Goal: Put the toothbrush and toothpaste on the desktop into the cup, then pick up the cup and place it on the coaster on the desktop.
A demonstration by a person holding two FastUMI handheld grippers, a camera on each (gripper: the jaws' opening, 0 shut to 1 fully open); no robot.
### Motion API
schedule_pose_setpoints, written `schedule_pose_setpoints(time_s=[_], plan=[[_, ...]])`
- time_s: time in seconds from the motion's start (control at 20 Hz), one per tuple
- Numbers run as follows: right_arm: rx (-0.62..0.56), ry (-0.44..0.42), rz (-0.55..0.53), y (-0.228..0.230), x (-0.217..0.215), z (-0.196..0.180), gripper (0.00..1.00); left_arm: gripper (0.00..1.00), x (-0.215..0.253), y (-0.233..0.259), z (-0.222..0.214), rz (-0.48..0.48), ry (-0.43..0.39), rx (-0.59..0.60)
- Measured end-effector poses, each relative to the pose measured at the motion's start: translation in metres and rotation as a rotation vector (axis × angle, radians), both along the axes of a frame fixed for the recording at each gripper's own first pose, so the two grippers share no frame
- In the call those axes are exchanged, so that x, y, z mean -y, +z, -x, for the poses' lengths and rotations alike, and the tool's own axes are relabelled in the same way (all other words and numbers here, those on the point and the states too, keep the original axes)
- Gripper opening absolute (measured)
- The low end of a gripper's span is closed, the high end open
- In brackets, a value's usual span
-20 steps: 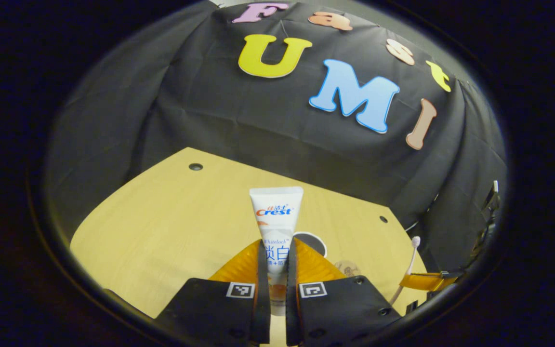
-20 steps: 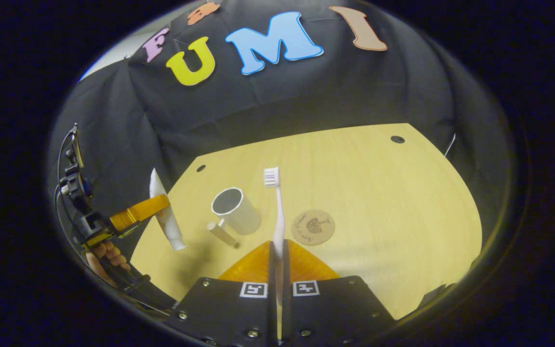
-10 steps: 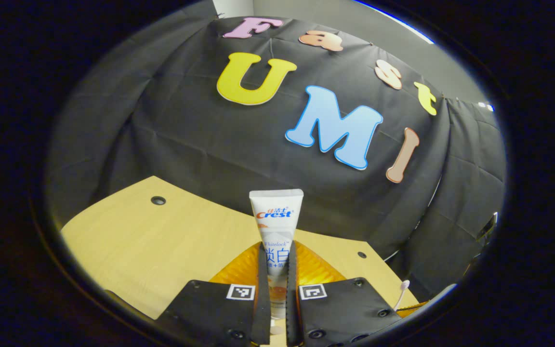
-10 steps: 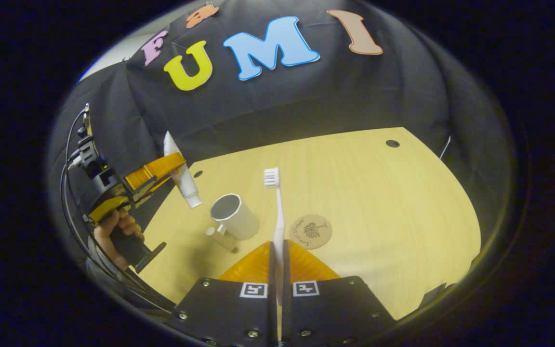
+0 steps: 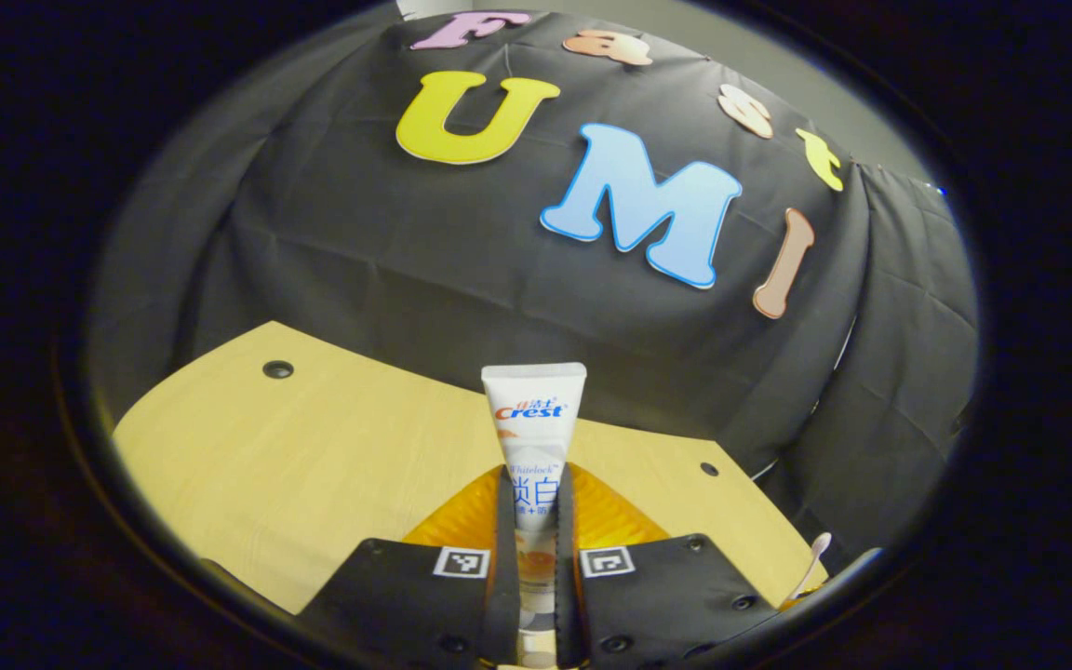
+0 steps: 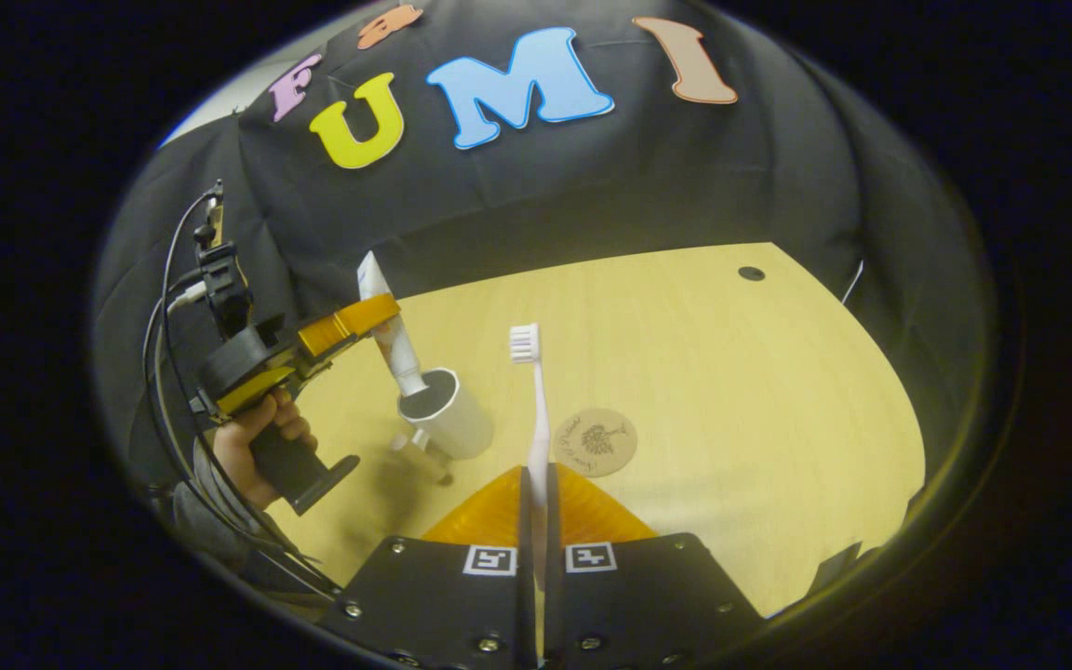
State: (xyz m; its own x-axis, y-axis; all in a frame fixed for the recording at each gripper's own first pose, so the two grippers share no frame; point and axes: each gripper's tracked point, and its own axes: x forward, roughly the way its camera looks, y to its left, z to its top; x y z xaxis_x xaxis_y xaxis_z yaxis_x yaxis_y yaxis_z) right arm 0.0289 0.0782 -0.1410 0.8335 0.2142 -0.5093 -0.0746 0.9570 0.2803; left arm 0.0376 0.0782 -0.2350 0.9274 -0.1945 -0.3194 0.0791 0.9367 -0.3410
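The left gripper [image 6: 378, 314] is clamped on the toothpaste [image 6: 390, 328] and now holds it over the cup [image 6: 448, 421], cap end down at the rim; a second ago the tube hung left of the cup, above the desk [image 6: 731, 391]. The right gripper [image 6: 537, 521] still pinches the toothbrush [image 6: 532, 409] upright, bristles at the top, much as before. The coaster [image 6: 596, 442] lies just right of the cup, apart from it. A hand [image 6: 252, 442] grips the left gripper's handle.

In the left gripper view, the toothpaste [image 5: 534, 437] stands between the closed fingers [image 5: 505, 521].
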Motion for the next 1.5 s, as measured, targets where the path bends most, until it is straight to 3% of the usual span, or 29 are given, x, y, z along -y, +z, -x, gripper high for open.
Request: schedule_pose_setpoints(time_s=[0.25,0.5,0.6,0.65,0.8,0.9,1.0,1.05,1.1,1.5], plan=[[-0.009,0.012,-0.005,-0.002,-0.005,-0.005,0.05,0.29,0.007,-0.026,0.004,-0.050,-0.020,-0.080],[-0.007,0.025,-0.004,0.001,-0.007,-0.007,0.05,0.40,0.013,-0.039,0.022,-0.035,-0.046,-0.127],[0.002,0.031,-0.010,0.004,-0.009,-0.010,0.05,0.55,0.013,-0.046,0.030,-0.021,-0.055,-0.158],[0.008,0.036,-0.014,0.006,-0.011,-0.012,0.05,0.69,0.012,-0.044,0.033,-0.018,-0.051,-0.157],[0.033,0.050,-0.026,0.017,-0.017,-0.023,0.05,0.66,0.009,-0.035,0.037,-0.020,-0.048,-0.143],[0.057,0.072,-0.031,0.027,-0.025,-0.033,0.05,0.80,0.007,-0.033,0.043,-0.019,-0.056,-0.155],[0.097,0.087,-0.034,0.040,-0.034,-0.046,0.05,0.75,0.006,-0.034,0.054,-0.005,-0.058,-0.168],[0.119,0.093,-0.039,0.047,-0.040,-0.054,0.05,0.85,0.004,-0.031,0.060,0.005,-0.060,-0.173],[0.140,0.095,-0.048,0.055,-0.044,-0.062,0.04,0.87,0.003,-0.030,0.063,0.005,-0.056,-0.174],[0.269,0.113,-0.138,0.094,-0.084,-0.115,0.05,0.84,-0.015,-0.025,0.119,-0.042,-0.054,-0.199]])
